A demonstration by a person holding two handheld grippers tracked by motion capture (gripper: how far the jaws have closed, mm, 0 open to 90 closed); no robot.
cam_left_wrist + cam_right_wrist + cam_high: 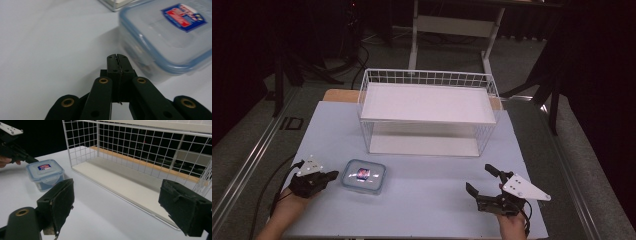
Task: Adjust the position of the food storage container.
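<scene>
High view: a white table (422, 200) in a dark room carries a wire rack (428, 111). Before the rack, a lidded plastic container (364, 176) lies just beside the closed left gripper (331, 176); the right gripper (482, 180) gapes, perhaps empty.

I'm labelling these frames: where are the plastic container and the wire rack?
plastic container (364, 176): high view, on its lid's label.
wire rack (427, 103): high view, on its upper white shelf.
</scene>
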